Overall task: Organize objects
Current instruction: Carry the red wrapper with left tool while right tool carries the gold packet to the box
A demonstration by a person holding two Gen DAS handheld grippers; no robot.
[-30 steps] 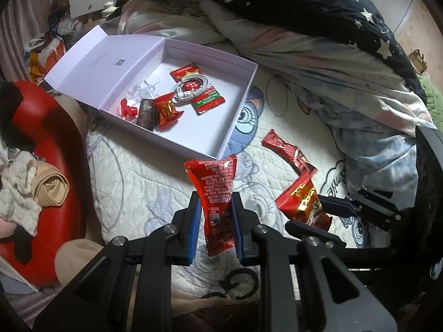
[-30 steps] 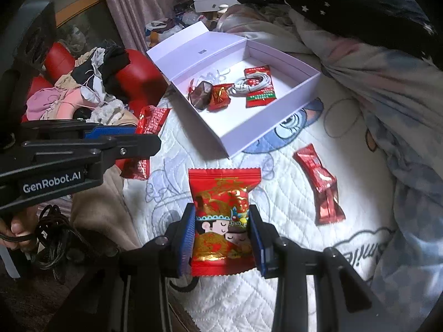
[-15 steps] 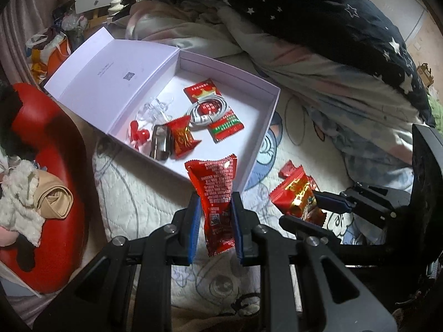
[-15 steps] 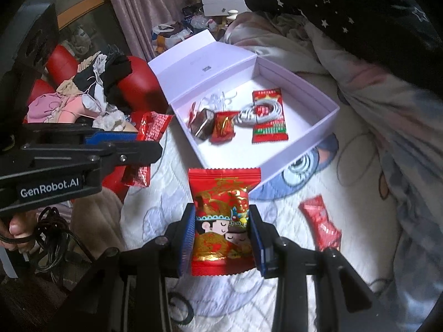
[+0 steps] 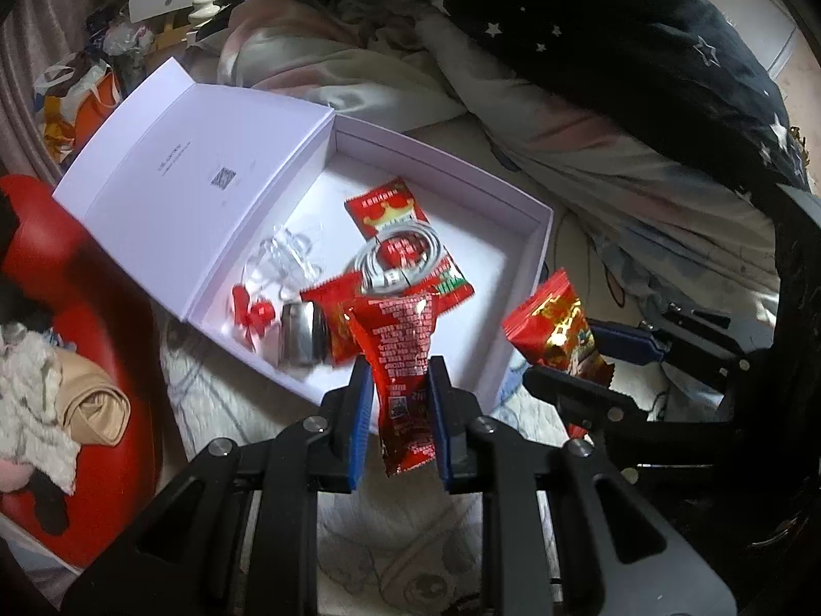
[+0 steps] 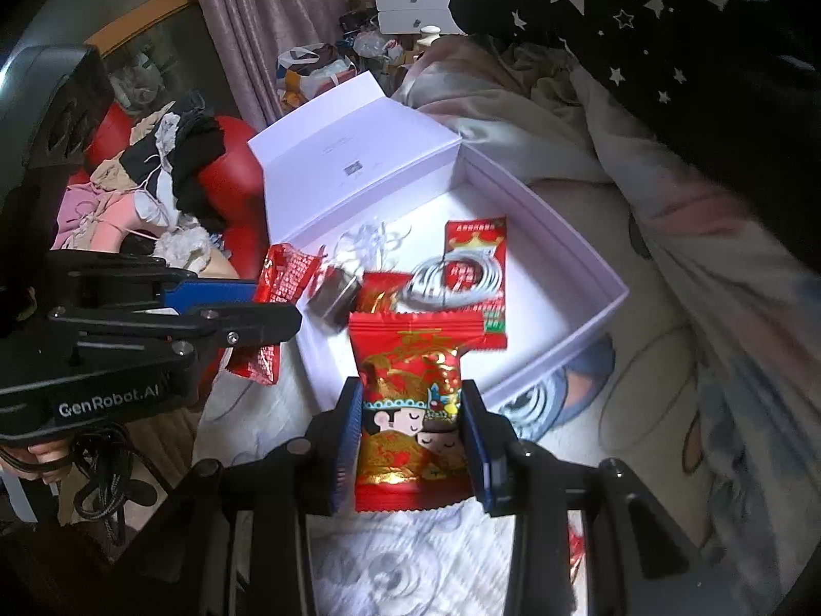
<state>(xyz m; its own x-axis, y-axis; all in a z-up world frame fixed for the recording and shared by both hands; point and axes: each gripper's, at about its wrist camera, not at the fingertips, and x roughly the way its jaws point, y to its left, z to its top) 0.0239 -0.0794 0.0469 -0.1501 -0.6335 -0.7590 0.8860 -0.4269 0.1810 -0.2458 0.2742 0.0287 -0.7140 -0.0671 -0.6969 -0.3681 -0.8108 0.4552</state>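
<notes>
Both grippers, left (image 5: 397,405) clamped on a sachet (image 5: 403,359) and right (image 6: 410,431) on a candy (image 6: 410,410), face the box (image 6: 590,267) just ahead, left nearer.

A dark blanket with white stars (image 5: 616,41) is lying heaped across the far side of the bed, over a crumpled pale quilt (image 5: 590,154). A red chair (image 6: 231,174) is standing beside the bed, carrying a pile of clothes (image 6: 149,174), and a mauve curtain (image 6: 267,15) is hanging behind it. A white drawer cabinet (image 6: 410,7) is standing at the back, with bags (image 6: 313,69) crowding the floor in front of it.
</notes>
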